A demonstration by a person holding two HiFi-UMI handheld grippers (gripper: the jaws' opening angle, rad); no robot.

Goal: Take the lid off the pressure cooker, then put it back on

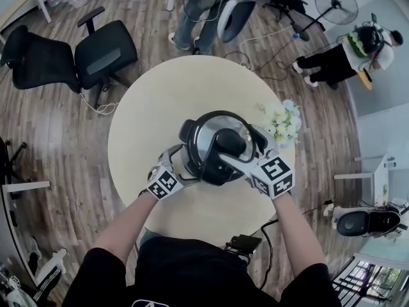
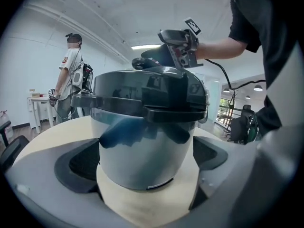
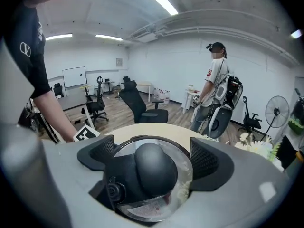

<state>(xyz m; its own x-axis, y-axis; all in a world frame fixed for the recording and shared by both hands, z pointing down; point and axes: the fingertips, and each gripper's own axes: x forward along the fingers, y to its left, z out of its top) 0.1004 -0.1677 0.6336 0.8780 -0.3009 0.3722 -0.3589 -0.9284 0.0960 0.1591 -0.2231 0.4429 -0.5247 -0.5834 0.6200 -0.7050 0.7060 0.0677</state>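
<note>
A steel pressure cooker (image 1: 214,147) with its lid on stands in the middle of the round table (image 1: 160,101). The lid has a black domed knob (image 3: 154,167) on a black handle bar. My left gripper (image 1: 182,165) is low at the cooker's near-left side. In the left gripper view its jaws stand wide on either side of the steel body (image 2: 142,146), and I see no squeeze. My right gripper (image 3: 152,151) hangs over the lid, a pad on each side of the knob with a gap to each. It is open.
White flowers (image 1: 281,119) sit on the table just right of the cooker. A black box with a cable (image 1: 243,243) hangs at the near table edge. Office chairs (image 1: 105,53) stand at the far left, and people (image 1: 198,11) and a fan (image 1: 335,5) are beyond the table.
</note>
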